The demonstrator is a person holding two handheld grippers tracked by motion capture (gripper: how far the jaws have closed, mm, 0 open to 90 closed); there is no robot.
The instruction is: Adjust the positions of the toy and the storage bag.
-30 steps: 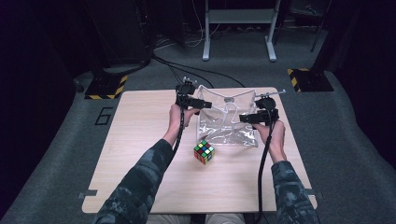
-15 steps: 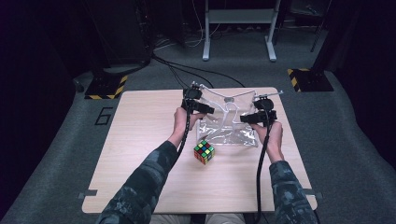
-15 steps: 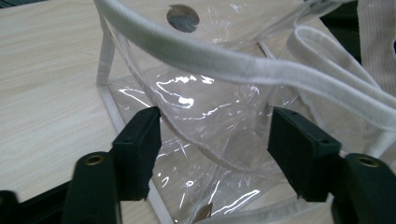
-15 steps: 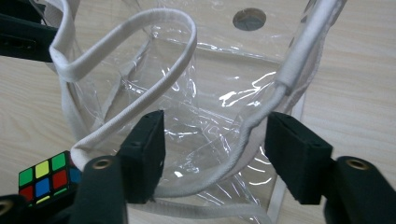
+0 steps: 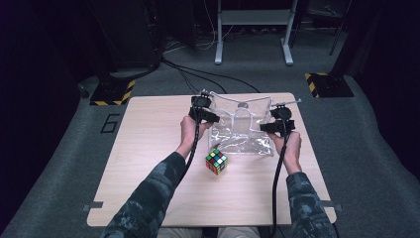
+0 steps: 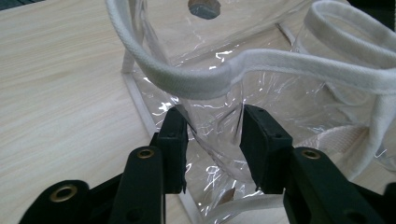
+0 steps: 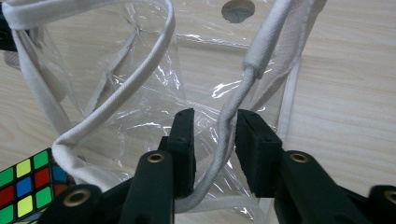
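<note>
A clear plastic bag (image 5: 242, 130) with white fabric trim lies on the wooden table (image 5: 148, 148), mouth toward me. My left gripper (image 5: 212, 118) is at the bag's left side. In the left gripper view its jaws (image 6: 214, 123) have just been closing, with a fold of the clear wall (image 6: 261, 84) between them and a gap still showing. My right gripper (image 5: 267, 128) is at the bag's right side. Its jaws (image 7: 215, 126) have also been closing, with the white trim strap (image 7: 229, 116) between them, not visibly pinched. A colourful puzzle cube (image 5: 216, 161) sits just in front of the bag.
The cube (image 7: 23, 186) shows at the lower left of the right gripper view. Black cables trail from both grippers toward me over the table. Bare wood lies to the left and front. Yellow-black striped bases (image 5: 111, 92) stand on the floor beyond the table.
Both hands stay at the bag's two sides. The left gripper has edged slightly toward the bag; the cube has not moved.
</note>
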